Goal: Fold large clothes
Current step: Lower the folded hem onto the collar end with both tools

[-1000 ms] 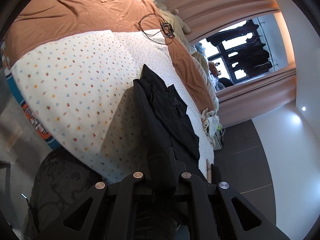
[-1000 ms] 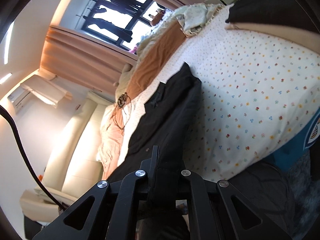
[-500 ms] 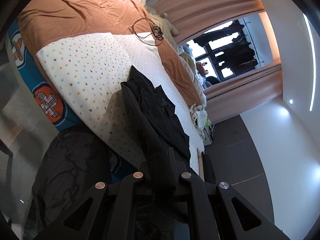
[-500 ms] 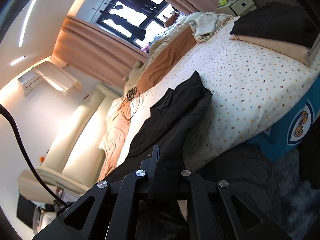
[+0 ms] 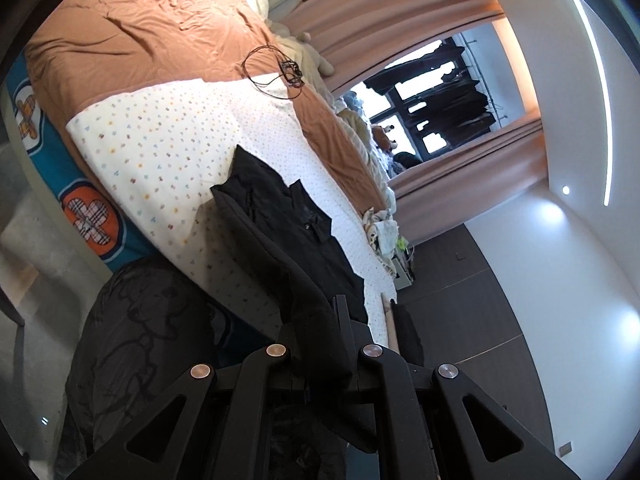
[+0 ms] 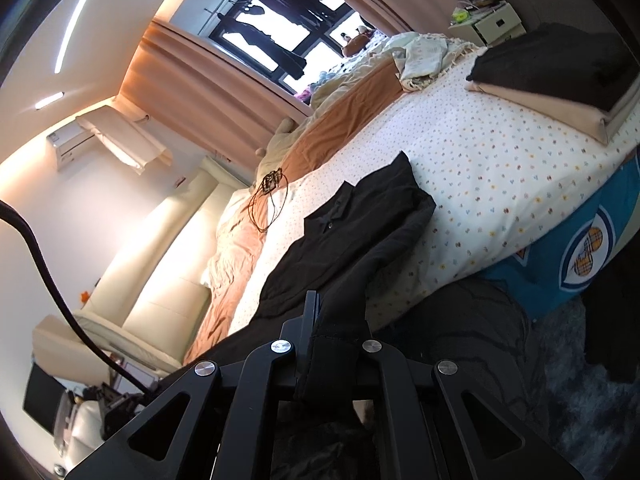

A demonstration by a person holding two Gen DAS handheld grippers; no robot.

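While the black shirt [image 5: 288,216] lies spread across the dotted sheet [image 5: 160,148] with its hem off the bed edge, the left gripper [image 5: 320,332] pinches one hem corner and the right gripper [image 6: 332,332] clamps the other.

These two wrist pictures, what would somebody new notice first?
A black shirt lies on the dotted white sheet of the bed, its near edge pinched in both the left tool and the right tool. Behind it, orange-pink curtains frame a bright window.
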